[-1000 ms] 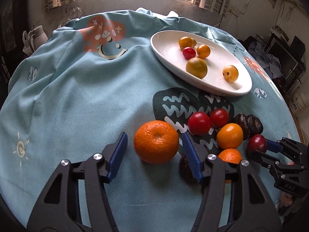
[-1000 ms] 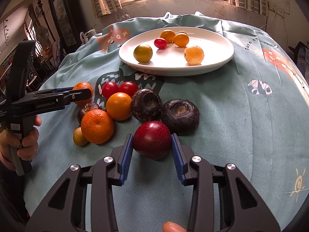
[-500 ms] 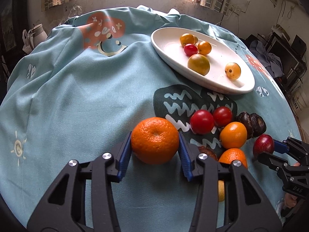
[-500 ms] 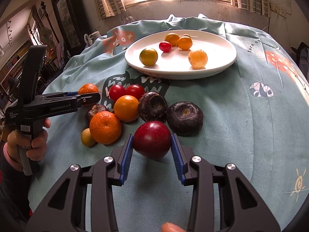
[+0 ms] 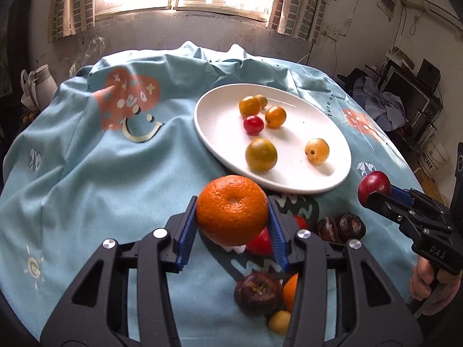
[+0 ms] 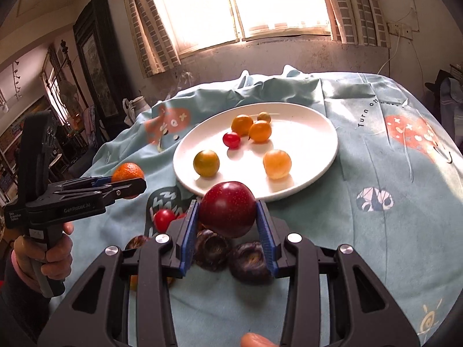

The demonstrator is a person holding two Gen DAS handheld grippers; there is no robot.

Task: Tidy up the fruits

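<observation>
My left gripper (image 5: pixel 231 217) is shut on a large orange mandarin (image 5: pixel 232 210) and holds it in the air, just short of the white oval plate (image 5: pixel 217 133). My right gripper (image 6: pixel 227 217) is shut on a dark red plum (image 6: pixel 227 208), also lifted near the plate (image 6: pixel 318 133). The plate holds several small orange, yellow and red fruits. Below the grippers lie red tomatoes (image 5: pixel 260 243), dark wrinkled fruits (image 6: pixel 249 260) and small orange fruits (image 5: pixel 290 292) on the cloth. Each gripper shows in the other's view: the right one (image 5: pixel 373 190), the left one (image 6: pixel 130 182).
A light blue printed cloth (image 5: pixel 86 173) covers the round table. A white jug (image 5: pixel 40 84) stands past the far left edge. Clutter and shelves stand at the right (image 5: pixel 405 98), a dark cabinet at the left (image 6: pixel 95 57).
The left gripper closed on the mandarin and lifted it toward the plate. The right gripper lifted the plum off the cloth and moved it toward the plate.
</observation>
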